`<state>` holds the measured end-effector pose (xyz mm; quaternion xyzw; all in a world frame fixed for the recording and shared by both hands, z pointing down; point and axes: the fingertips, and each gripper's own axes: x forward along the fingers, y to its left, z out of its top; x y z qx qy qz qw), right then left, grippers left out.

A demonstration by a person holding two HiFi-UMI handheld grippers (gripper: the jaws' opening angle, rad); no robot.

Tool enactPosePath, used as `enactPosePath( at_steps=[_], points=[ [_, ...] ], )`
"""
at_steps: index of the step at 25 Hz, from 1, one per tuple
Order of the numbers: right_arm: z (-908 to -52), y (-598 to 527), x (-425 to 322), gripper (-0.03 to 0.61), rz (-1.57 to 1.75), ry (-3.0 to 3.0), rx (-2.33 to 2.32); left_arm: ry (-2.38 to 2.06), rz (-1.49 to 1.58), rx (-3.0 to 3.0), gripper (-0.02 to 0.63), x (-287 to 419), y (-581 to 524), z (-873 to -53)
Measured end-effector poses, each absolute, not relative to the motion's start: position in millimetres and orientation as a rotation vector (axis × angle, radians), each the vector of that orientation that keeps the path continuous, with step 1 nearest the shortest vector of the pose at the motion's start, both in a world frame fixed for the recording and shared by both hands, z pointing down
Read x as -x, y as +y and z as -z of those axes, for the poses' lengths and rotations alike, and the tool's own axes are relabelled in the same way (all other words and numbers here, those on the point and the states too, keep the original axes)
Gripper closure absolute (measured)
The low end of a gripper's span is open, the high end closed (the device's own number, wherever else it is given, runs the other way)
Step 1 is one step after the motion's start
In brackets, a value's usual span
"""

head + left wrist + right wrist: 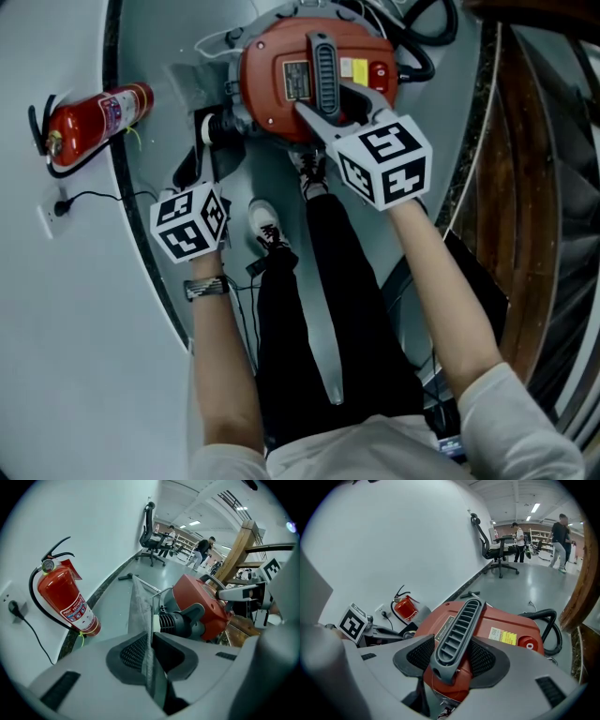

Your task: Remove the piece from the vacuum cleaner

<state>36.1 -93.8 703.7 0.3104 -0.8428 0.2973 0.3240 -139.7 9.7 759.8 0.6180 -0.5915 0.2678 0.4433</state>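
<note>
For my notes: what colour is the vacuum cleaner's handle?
Dark grey; the handle shows best in right gripper view.

The vacuum cleaner (pixel 281 84) stands on the floor (pixel 169 28) near the wall (pixel 56 328), with the fire extinguisher (pixel 94 120) to its left at the floor's edge. The left gripper (pixel 150 663) clamps the piece (pixel 139 606) at the vacuum's left side; the right gripper (pixel 452 660) clamps the handle (pixel 457 630) on top

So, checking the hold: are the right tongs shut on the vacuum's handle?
Shut: the right tongs clamp the grey handle, pads pressing both sides.
</note>
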Motion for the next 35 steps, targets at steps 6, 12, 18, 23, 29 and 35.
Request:
enactPosePath(
  at_steps=[6,12,18,23,29,35],
  points=[
    [-703.8,-93.6,-36.5,0.35,-0.777,-2.213,-0.808,-1.473,-0.663,-1.53,0.569,141.2,10.0,-761.2],
    [-703.6,-93.3,-36.3,0.35,-0.777,-2.215,-0.805,-1.471,-0.662,-1.527,0.569,142.7,10.0,-761.5],
    [-703.4,-93.7,-36.6,0.348,-0.769,-2.218,-0.802,-1.479,-0.673,-1.52,0.566,144.3,9.8,-761.4],
    [-703.5,-92.8,-35.3,0.348,-0.765,-2.214,-0.793,-1.498,-0.661,-1.494,0.565,147.2,11.3,-761.4],
    [-703.2,-93.2,-35.4,0.348,-0.767,-2.219,-0.797,-1.491,-0.658,-1.495,0.561,149.1,10.5,-762.3],
    [-703.8,-93.7,-35.8,0.348,-0.767,-2.223,-0.803,-1.481,-0.647,-1.494,0.561,149.4,9.8,-763.8]
  ],
)
